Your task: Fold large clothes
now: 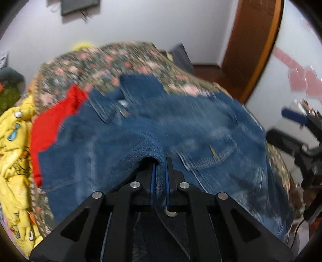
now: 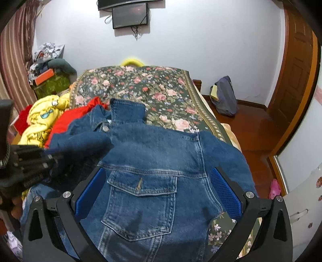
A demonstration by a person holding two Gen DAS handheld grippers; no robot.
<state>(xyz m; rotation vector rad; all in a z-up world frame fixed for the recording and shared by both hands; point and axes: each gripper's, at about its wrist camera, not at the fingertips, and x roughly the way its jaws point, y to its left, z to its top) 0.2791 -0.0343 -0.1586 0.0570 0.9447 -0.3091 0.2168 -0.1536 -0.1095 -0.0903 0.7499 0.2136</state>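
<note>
Between the closed blue pads of the left gripper point(image 1: 160, 161) sits a pinched fold of the denim jacket point(image 2: 153, 153); the cloth bunches up over the fingertips in the left wrist view, which is blurred. Nearest the right wrist camera, the right gripper point(image 2: 158, 191) stands wide, its blue pads point(image 2: 225, 191) set either side of the jacket's flap pocket point(image 2: 140, 203), with nothing pressed between them; whether the fingers touch the cloth I cannot tell. Spread front-up, the jacket lies on the floral bedspread point(image 2: 161, 88), collar pointing away towards the far wall; its left part is lifted and folded across towards the middle, where the left gripper comes in from the side of the right wrist view. Beside the collar lies a red garment point(image 2: 72, 116), partly under the denim; next to that is a crumpled yellow garment point(image 2: 44, 119) with cartoon prints. Farther off, a dark bag point(image 2: 224, 96) sits on the wooden floor by the wall; a brown door point(image 2: 293, 66) stands at the right; a dark screen point(image 2: 129, 17) hangs on the far wall.
</note>
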